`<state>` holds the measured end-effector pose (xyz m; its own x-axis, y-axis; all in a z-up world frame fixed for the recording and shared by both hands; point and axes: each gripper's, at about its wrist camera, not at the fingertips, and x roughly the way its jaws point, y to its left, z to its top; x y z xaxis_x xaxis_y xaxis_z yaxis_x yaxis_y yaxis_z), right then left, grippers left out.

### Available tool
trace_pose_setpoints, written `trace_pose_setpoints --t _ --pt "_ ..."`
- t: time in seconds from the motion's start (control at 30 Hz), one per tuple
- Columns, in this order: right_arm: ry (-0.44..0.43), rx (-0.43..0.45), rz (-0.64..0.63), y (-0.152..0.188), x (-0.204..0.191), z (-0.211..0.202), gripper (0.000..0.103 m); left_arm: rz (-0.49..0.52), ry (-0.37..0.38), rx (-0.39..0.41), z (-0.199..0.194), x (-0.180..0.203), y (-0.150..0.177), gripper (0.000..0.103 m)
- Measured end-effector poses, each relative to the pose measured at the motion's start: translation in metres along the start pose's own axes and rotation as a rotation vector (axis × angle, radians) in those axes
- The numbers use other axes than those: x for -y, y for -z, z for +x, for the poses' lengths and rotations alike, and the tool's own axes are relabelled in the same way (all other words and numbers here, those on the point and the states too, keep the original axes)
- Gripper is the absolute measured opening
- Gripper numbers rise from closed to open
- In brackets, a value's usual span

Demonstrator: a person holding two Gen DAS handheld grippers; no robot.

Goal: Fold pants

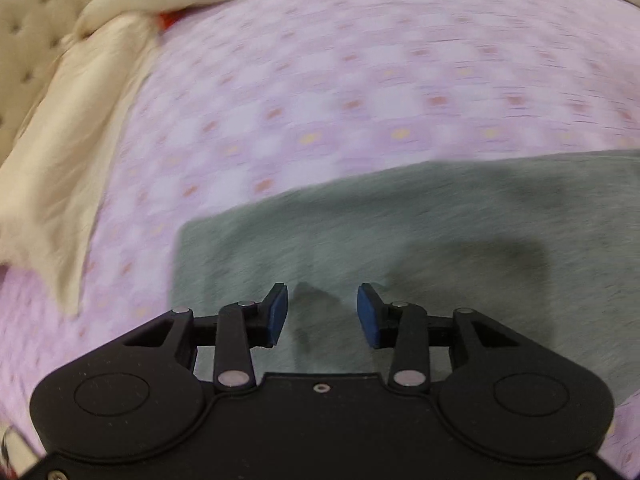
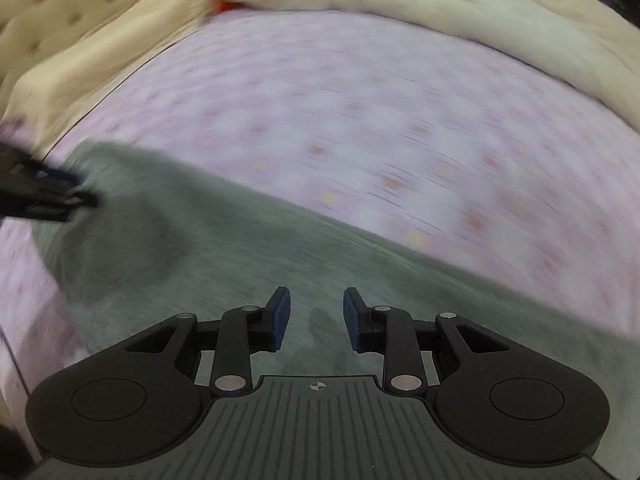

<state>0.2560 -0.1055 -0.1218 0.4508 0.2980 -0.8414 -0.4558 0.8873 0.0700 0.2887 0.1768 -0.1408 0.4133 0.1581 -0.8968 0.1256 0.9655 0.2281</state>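
Left gripper [image 1: 322,314]: black two-finger tool, blue pads apart, nothing between them, above grey-green knit pants [image 1: 420,248] near their left edge. Right gripper [image 2: 316,318]: same build, blue pads also spread and empty, over the same pants [image 2: 192,248]. Pants lie flat as a long band across a pink patterned bedsheet [image 1: 340,92]. Cream crumpled blanket [image 2: 400,12] along the far side; tufted beige headboard [image 1: 28,20] at left. Both views motion-blurred

Black hand-held gripper [image 1: 322,312], seemingly blue pads [image 1: 279,312], silver pivots.
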Motion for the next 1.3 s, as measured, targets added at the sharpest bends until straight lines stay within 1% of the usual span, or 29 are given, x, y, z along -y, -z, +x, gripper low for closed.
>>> trace_pose_setpoints --t 0.07,0.1,0.13,0.17,0.23,0.27,0.3,0.33,0.37,0.43,0.5,0.57,0.67,0.73,0.8,0.87,0.97,1.0,1.03,1.1,1.2,1.27,1.3 --pt "0.009 -0.046 0.005 -0.009 0.001 0.02 0.028 0.066 -0.016 0.017 0.008 0.017 -0.008 0.052" --pt "0.034 -0.078 0.021 -0.012 0.007 0.032 0.028 0.093 -0.042 0.008 0.018 0.024 -0.012 0.052" --pt "0.094 -0.115 0.035 -0.015 0.015 0.046 0.029 0.102 -0.062 -0.01 0.028 0.027 -0.016 0.053" --pt "0.111 -0.082 0.054 -0.018 0.026 0.05 0.029 0.105 -0.076 -0.042 0.04 0.029 -0.019 0.056" --pt "0.146 -0.048 0.083 -0.026 0.039 0.047 0.027 0.112 -0.119 -0.043 0.044 0.032 -0.024 0.062" --pt "0.145 -0.024 0.087 -0.027 0.043 0.04 0.028 0.121 -0.131 -0.053 0.042 0.034 -0.026 0.059" --pt "0.132 0.02 0.076 -0.026 0.048 0.028 0.028 0.119 -0.134 -0.056 0.035 0.035 -0.026 0.057" --pt "0.118 0.05 0.051 -0.021 0.053 0.017 0.028 0.108 -0.135 -0.049 0.028 0.036 -0.025 0.054" --pt "0.118 0.061 0.009 -0.016 0.059 0.005 0.028 0.096 -0.131 -0.041 0.021 0.036 -0.023 0.054" --pt "0.133 0.052 -0.093 -0.003 0.074 -0.008 0.028 0.081 -0.114 -0.035 0.008 0.04 -0.017 0.054" --pt "0.166 0.024 -0.194 0.01 0.091 -0.015 0.029 0.081 -0.1 -0.036 -0.001 0.048 -0.011 0.054" --pt "0.189 -0.03 -0.297 0.019 0.107 -0.015 0.029 0.082 -0.087 -0.05 -0.004 0.058 -0.005 0.054" --pt "0.166 -0.099 -0.414 0.024 0.125 -0.003 0.029 0.061 -0.069 -0.086 -0.004 0.071 0.0 0.054" --pt "0.149 -0.123 -0.466 0.022 0.13 0.007 0.029 0.041 -0.071 -0.104 -0.005 0.079 0.0 0.054" --pt "0.129 -0.122 -0.499 0.024 0.132 0.007 0.028 0.021 -0.071 -0.117 -0.007 0.086 0.0 0.054" --pt "0.1 -0.117 -0.514 0.026 0.133 0.005 0.028 0.007 -0.071 -0.122 -0.012 0.094 0.001 0.054" --pt "0.051 -0.136 -0.533 0.023 0.135 0.01 0.028 0.0 -0.074 -0.126 -0.014 0.101 -0.001 0.054" --pt "0.034 -0.147 -0.532 0.021 0.137 0.013 0.023 -0.001 -0.074 -0.127 -0.015 0.104 -0.002 0.054" --pt "0.008 -0.16 -0.519 0.02 0.138 0.014 0.002 -0.003 -0.075 -0.128 -0.016 0.106 -0.003 0.054" --pt "-0.004 -0.156 -0.488 0.018 0.14 0.014 0.003 -0.002 -0.077 -0.129 -0.016 0.11 -0.006 0.054" --pt "0.064 -0.091 -0.454 0.016 0.143 0.01 0.003 -0.011 -0.066 -0.125 -0.018 0.115 -0.013 0.054" --pt "0.094 -0.093 -0.403 0.013 0.146 0.021 0.003 -0.021 -0.051 -0.123 -0.017 0.118 -0.019 0.054" --pt "0.1 -0.101 -0.4 0.014 0.144 0.028 0.004 -0.022 -0.045 -0.126 -0.015 0.12 -0.022 0.054"
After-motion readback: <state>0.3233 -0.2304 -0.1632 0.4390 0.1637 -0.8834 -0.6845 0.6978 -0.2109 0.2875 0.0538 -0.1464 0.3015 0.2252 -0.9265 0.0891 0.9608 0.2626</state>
